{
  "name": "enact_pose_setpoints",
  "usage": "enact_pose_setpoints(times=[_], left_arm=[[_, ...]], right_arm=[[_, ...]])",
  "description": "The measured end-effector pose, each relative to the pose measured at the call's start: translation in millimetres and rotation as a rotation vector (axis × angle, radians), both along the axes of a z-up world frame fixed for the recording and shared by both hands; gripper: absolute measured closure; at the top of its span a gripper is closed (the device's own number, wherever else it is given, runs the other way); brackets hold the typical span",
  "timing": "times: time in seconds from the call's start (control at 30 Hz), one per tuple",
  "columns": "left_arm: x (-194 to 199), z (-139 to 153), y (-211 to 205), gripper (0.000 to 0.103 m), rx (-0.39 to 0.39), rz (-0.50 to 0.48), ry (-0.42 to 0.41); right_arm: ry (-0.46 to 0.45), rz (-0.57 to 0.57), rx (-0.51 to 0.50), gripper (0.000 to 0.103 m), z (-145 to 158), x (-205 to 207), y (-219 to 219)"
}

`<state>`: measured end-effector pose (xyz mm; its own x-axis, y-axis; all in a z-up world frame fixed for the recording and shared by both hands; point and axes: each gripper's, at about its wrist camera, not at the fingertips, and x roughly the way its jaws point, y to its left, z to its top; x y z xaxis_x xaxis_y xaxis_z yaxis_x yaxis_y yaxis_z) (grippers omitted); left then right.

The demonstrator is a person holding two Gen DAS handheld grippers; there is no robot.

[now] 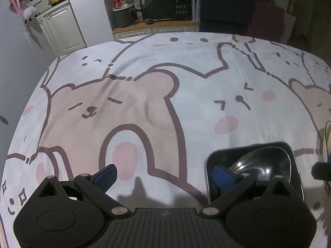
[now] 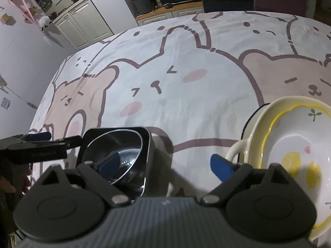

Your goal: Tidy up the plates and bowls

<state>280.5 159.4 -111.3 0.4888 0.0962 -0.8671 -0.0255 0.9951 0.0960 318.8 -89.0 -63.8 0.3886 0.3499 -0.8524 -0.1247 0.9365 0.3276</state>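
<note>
A black square dish (image 2: pixel 115 157) with a steel bowl (image 2: pixel 122 155) nested inside sits upright on the cartoon-print counter (image 2: pixel 186 103), at seven o'clock in the right view. Cream plates (image 2: pixel 289 148) stack at four o'clock, cut off by the frame. Both the left gripper (image 1: pixel 165 174) and the right gripper (image 2: pixel 165 165) hang with jaws spread wide, empty.

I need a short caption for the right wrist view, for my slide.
Open right gripper hovers between a black square dish holding a steel bowl and stacked cream plates.

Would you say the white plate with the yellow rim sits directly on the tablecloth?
No: in the right wrist view the white plate rests inside a cream handled dish, not on the tablecloth.
</note>
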Motion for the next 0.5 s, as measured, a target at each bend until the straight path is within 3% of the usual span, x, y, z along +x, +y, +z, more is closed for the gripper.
enact_pose_setpoints(times=[0.27,0.33,0.5], left_arm=[[-6.6,-6.8,-2.9,0.004,0.025,-0.058,0.051],[-8.7,-7.7,-0.8,0.004,0.023,-0.059,0.057],[-11.6,-8.0,4.6,0.005,-0.004,-0.049,0.063]], right_arm=[[0.005,0.007,-0.013,0.009,-2.7,2.3,5.6],[0.018,0.018,-0.004,0.025,-4.0,2.7,7.9],[0.041,0.058,-0.017,0.043,-6.1,0.7,17.1]])
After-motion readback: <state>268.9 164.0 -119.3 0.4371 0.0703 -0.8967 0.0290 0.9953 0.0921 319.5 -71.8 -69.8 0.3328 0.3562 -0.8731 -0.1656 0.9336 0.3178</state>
